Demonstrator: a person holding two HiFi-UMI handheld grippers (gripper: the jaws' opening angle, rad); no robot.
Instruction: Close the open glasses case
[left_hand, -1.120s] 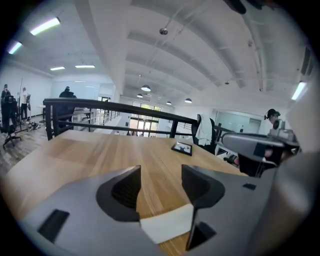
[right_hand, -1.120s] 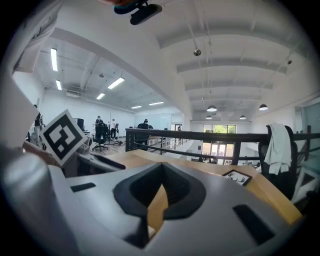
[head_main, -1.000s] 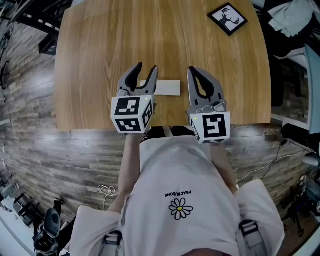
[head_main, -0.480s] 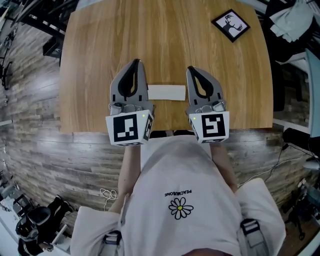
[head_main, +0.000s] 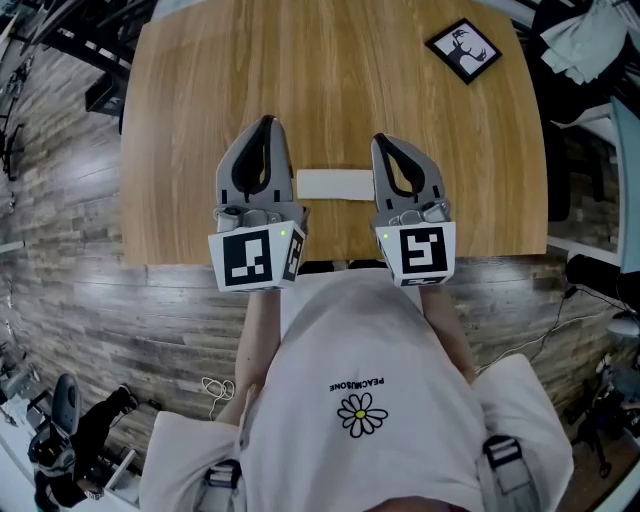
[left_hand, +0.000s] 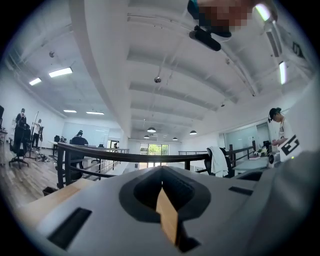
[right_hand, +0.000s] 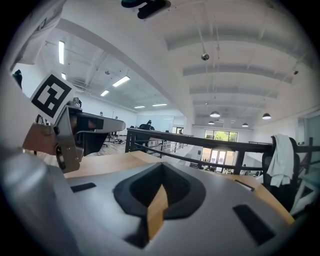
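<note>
A white glasses case (head_main: 335, 184) lies flat on the wooden table (head_main: 330, 70) near its front edge, and it looks closed. It sits between my two grippers, whose bodies hide its ends. My left gripper (head_main: 266, 121) hovers just left of the case with its jaws together and nothing in them. My right gripper (head_main: 381, 140) is just right of the case, also shut and empty. Both gripper views look level across the room over closed jaws: left gripper (left_hand: 161, 171), right gripper (right_hand: 161, 167). The case is not visible in either.
A black-framed deer picture (head_main: 463, 50) lies at the table's far right corner. The table's front edge (head_main: 330, 262) runs just under the grippers' marker cubes. A railing (right_hand: 210, 145) and office desks lie beyond the table. The left gripper's marker cube (right_hand: 50, 94) shows at the left of the right gripper view.
My left gripper's jaws went from open at the case's left end to shut, and it drew back and to the left off the case. The right gripper barely moved.
</note>
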